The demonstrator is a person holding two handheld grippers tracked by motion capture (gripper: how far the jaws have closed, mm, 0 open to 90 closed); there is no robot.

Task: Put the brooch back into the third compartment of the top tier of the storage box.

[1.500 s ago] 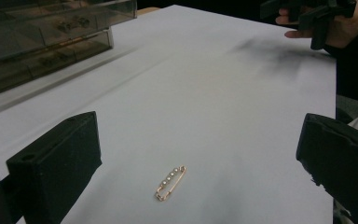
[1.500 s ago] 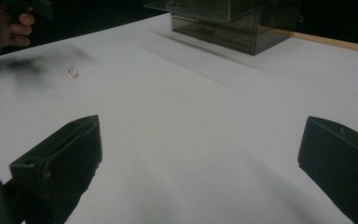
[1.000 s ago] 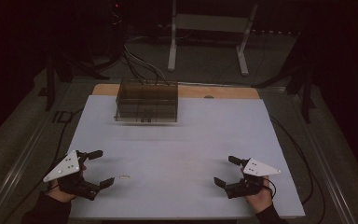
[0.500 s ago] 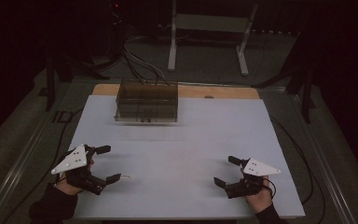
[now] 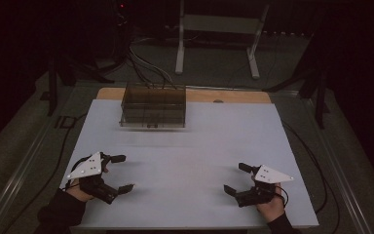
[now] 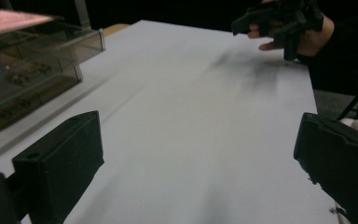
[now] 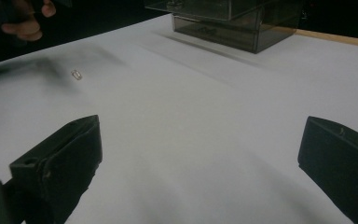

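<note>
Near the desk's (image 5: pixel 185 146) left edge, my left gripper (image 5: pixel 121 173) has advanced toward the far clear box (image 5: pixel 153 106), fingers apart, both grippers empty.

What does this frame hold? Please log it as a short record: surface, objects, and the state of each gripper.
surface: white table top, wooden strip along its far edge
container: clear plastic drawer box, at the far side, left of centre, closed as far as can be seen
small item: tiny clear object lying on the table near the left gripper
left gripper: jaws wide apart, holding nothing, at the near left
right gripper: jaws wide apart, holding nothing, at the near right
contact: neither gripper touches the box
</note>
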